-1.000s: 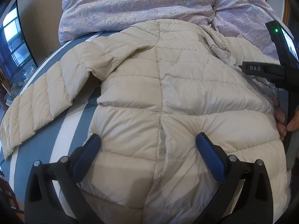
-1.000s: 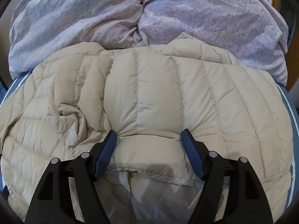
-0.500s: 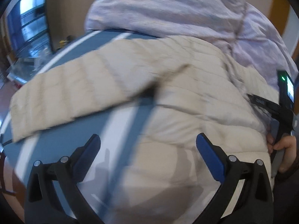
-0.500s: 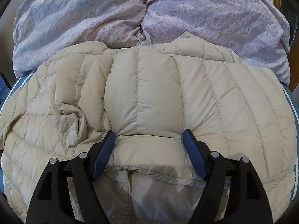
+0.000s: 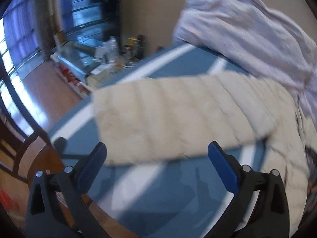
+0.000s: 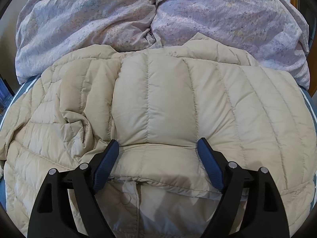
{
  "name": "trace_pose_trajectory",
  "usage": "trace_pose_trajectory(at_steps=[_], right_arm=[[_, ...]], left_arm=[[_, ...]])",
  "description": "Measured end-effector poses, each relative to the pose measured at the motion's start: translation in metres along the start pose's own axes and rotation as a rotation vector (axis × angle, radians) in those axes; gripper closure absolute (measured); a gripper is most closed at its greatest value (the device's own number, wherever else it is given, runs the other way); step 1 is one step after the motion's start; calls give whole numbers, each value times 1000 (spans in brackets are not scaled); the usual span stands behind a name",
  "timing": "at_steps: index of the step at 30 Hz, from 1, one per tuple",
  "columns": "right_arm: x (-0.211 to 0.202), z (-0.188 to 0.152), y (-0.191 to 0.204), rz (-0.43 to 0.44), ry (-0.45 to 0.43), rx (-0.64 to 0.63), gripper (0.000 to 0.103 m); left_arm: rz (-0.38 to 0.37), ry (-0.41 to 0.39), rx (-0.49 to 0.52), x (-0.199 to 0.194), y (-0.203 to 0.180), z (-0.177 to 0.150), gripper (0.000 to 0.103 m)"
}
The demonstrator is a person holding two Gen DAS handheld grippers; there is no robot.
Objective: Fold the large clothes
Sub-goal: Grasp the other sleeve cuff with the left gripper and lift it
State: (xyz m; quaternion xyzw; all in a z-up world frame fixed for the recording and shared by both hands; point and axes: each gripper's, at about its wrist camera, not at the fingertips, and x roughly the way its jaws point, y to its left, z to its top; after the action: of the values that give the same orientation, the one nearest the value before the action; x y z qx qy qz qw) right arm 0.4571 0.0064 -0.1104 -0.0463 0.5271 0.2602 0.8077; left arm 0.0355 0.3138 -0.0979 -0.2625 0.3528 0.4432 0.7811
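Cream quilted down jacket (image 6: 158, 103) lies spread on the blue sheet with white stripes (image 5: 174, 63), filling most of the right wrist view. Right gripper (image 6: 157, 148) points steeply down at a folded-over panel near the hem; its jaws are opening, a ridge of padding bulges between the blue pads (image 6: 208, 162), and the pads seem only to flank it. Left of that panel the fabric is bunched and creased. Beyond the jacket, a lilac duvet (image 6: 158, 19) is heaped against its far edge.

Left wrist view is motion-blurred. Left gripper (image 5: 156, 158) hangs open over bare sheet, nothing between the pads. Just beyond it one sleeve (image 5: 178, 119) lies stretched out, long axis running left to right across the view, cuff end at left toward the bed edge. Wooden floor (image 5: 39, 89) and a cluttered low cabinet (image 5: 89, 59) lie farther off.
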Motion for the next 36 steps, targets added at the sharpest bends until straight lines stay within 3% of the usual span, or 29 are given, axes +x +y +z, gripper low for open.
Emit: trace_pose_trajectory(at_steps=[3,8,15,18,20,23,28,36], right_arm=[[0,0,-1,5,-1,3,18],[1,0,0,21,-1,-1,15],[2,0,1,23,2,-7,12],[2,1,1,23,2,-7,12],[2,1,1,23,2,-7,12],[2,1,1,24,2,-7,11],[2,1,0,25,2,-6,11],[1,-1,-2,44,-4,9,11]], left_arm=[[4,30,-72,12,24,9,2],[-27,97,-170,33,47,13,17],[-20,71,-135,34,35,12,28],[-11,59,-128,35,29,13,40],[-7,56,-131,36,29,15,63],[-44,74,-164,38,32,19,88],[-69,40,-143,24,19,35,94],[-278,-48,-56,-18,-51,64,96]])
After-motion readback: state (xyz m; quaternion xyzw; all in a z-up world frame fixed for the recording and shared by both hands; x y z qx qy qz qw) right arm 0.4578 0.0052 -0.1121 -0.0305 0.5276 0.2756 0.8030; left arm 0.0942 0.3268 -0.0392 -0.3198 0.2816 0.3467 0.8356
